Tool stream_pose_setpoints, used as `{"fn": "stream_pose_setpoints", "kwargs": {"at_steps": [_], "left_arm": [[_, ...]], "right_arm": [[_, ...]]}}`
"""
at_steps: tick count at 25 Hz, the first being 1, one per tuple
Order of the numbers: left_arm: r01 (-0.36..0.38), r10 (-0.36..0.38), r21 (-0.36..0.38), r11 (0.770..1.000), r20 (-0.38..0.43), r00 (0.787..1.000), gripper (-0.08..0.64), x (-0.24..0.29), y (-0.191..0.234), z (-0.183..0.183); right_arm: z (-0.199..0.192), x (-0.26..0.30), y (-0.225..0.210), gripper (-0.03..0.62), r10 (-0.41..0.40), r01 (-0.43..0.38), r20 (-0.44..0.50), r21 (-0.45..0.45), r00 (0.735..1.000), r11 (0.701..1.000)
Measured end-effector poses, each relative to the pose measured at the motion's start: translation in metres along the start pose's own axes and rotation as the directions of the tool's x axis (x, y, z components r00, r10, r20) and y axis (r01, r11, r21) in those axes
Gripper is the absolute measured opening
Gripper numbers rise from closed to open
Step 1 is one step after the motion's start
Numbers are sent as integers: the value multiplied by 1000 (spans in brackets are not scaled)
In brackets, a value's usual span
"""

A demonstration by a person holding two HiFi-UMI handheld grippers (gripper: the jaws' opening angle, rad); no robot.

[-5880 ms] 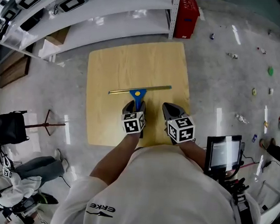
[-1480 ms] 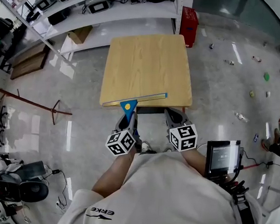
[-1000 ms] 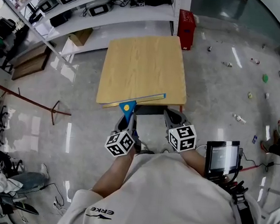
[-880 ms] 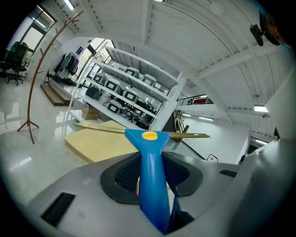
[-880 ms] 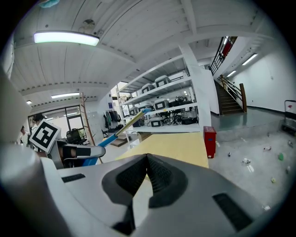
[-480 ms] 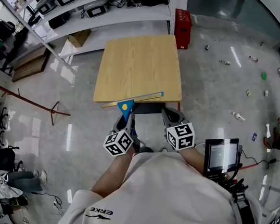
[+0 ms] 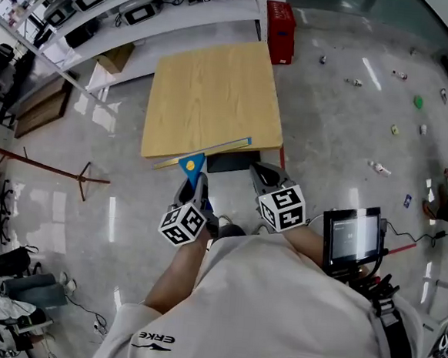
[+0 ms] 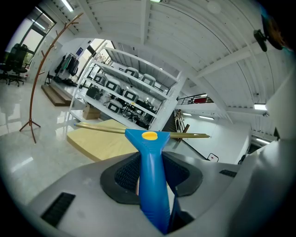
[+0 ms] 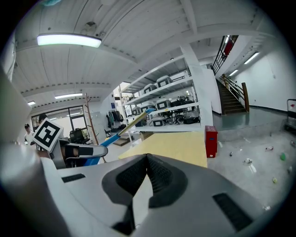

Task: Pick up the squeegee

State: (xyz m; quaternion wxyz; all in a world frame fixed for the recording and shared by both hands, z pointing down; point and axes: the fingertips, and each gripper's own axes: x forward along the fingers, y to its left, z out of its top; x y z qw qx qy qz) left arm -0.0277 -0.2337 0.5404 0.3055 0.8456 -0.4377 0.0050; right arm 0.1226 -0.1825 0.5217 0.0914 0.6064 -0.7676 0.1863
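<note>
The left gripper point(image 8: 150, 164) jaws are gripping the squeegee point(image 8: 149, 139) by its handle, with the blade crossways ahead of them. Holding it level is advisable. The right gripper point(image 9: 147, 162) jaws are sitting closed and empty.

The blue-handled squeegee point(image 7: 191, 164), its brass-coloured bar crosswise, is held aloft.

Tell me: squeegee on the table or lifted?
Lifted: left gripper clamps the squeegee's blue handle, blade clear of the table.
</note>
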Motion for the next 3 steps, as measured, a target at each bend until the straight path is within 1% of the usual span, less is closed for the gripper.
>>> {"fn": "stream_pose_setpoints", "kwargs": {"at_steps": [3], "left_arm": [[-1, 1, -2, 1000, 0, 1000, 132, -1, -3, -2]], "right_arm": [[0, -3, 0, 2, 3, -3, 0, -2, 1000, 1000]]}}
